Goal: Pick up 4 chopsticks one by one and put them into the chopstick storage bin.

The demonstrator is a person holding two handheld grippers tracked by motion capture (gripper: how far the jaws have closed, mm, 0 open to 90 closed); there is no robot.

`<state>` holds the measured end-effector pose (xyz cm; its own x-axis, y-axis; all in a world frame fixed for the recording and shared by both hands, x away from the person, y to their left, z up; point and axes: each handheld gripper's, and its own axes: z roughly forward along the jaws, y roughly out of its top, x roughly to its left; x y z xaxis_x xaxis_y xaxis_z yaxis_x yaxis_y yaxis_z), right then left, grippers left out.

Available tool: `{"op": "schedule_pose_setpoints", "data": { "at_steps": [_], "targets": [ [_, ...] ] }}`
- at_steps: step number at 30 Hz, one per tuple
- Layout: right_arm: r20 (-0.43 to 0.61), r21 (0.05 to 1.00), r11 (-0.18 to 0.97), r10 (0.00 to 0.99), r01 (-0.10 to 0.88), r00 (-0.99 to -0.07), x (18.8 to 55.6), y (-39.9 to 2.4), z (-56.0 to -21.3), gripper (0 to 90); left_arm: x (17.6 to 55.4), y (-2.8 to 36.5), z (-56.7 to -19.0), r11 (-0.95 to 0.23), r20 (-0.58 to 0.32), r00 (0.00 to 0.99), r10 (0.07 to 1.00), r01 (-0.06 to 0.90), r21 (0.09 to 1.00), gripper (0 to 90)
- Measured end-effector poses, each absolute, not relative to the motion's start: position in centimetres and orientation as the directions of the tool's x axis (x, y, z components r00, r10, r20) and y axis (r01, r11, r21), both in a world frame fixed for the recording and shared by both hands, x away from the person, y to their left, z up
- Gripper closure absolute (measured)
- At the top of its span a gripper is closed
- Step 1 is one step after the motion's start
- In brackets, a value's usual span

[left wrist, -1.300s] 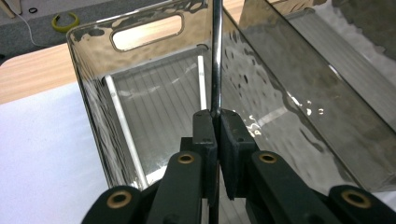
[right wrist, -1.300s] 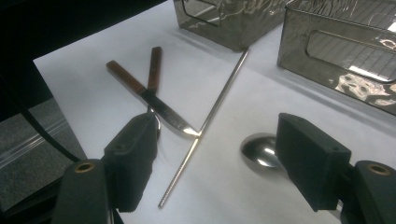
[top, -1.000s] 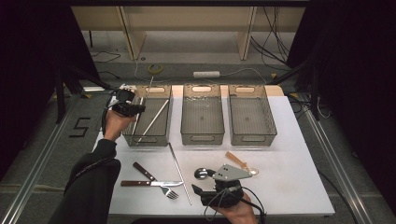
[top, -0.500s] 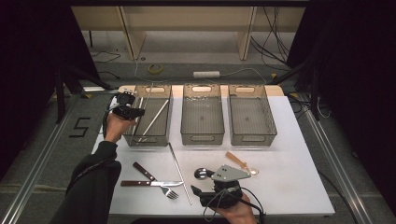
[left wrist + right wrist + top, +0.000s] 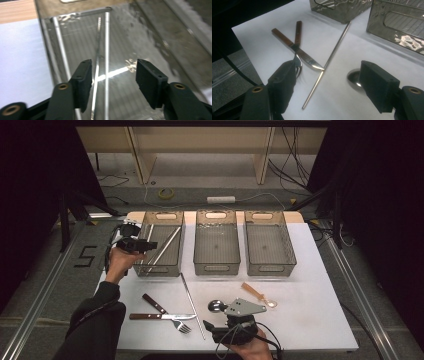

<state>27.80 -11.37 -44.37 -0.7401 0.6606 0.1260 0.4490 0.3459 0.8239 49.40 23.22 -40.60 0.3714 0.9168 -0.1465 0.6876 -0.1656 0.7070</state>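
At the upper centre of the high view three bins stand in a row with narrow gaps. Lower left, a knife, fork and rod crowd the table, whose right side lies open.

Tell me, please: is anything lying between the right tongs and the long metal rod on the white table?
Nothing visible is in the way. The right tongs stand open with the long thin metal rod lying directly ahead between them. The wooden-handled knife only touches the rod from the side.
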Motion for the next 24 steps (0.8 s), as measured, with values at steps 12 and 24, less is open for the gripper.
{"op": "schedule_pose_setpoints", "data": {
  "at_steps": [12,24],
  "targets": [
    [0.097,0.794,0.383,0.687,0.472,-0.720,27.1,-9.8,-45.9,38.9,44.5,22.1,-41.0,-0.211,-0.110,0.433,0.895,0.628,0.749,32.3],
    [0.046,0.786,0.402,0.720,0.471,-0.692,26.0,-8.2,-47.7,52.5,40.5,21.2,-41.0,-0.219,-0.114,0.489,0.865,0.573,0.790,26.7]
  ]
}}
